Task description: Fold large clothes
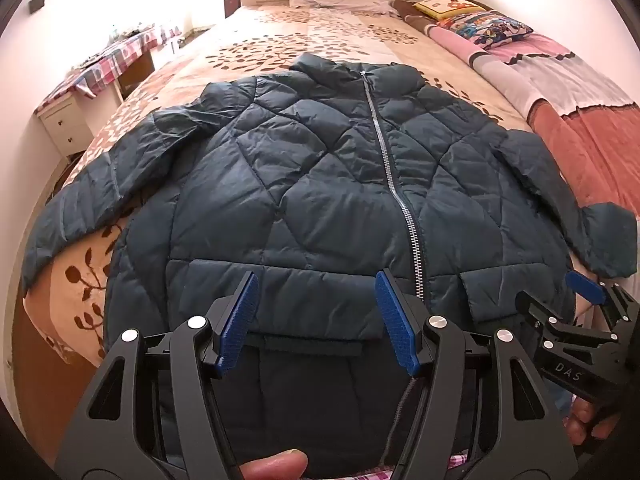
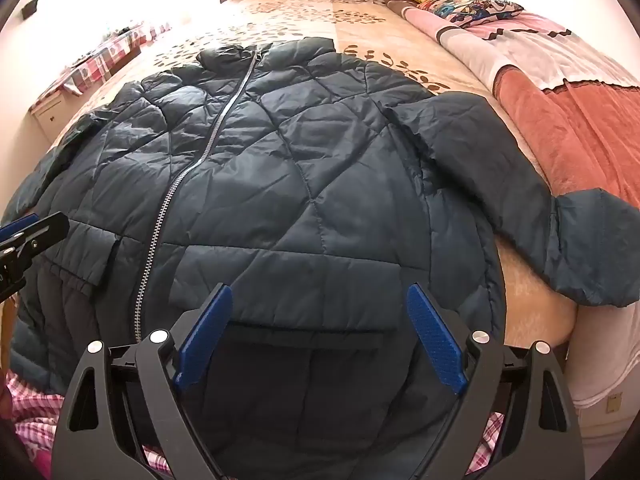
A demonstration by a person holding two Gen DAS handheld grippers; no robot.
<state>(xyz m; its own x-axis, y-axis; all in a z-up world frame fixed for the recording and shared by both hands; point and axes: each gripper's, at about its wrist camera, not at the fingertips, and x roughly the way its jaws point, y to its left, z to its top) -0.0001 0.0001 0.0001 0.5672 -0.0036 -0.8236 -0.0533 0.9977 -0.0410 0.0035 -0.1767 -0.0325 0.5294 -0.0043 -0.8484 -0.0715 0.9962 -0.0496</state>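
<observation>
On the floral bedspread (image 1: 256,40) a zipped quilted puffer jacket (image 1: 320,168) lies flat, sleeves spread; left gripper (image 1: 318,316) and right gripper (image 2: 320,332) hover wide apart, empty, over its hem; likely light, puffy, slippery — pinch seams.

The jacket (image 1: 304,184) hem drops out of sight behind the left tongs (image 1: 318,322) at 6 o'clock. In the right wrist view its left sleeve (image 2: 24,196) is cut off at 9 o'clock. The right tongs (image 1: 588,300) show only partly at 4 o'clock. Items on the table (image 1: 116,60) at 10 o'clock are too small to tell.
</observation>
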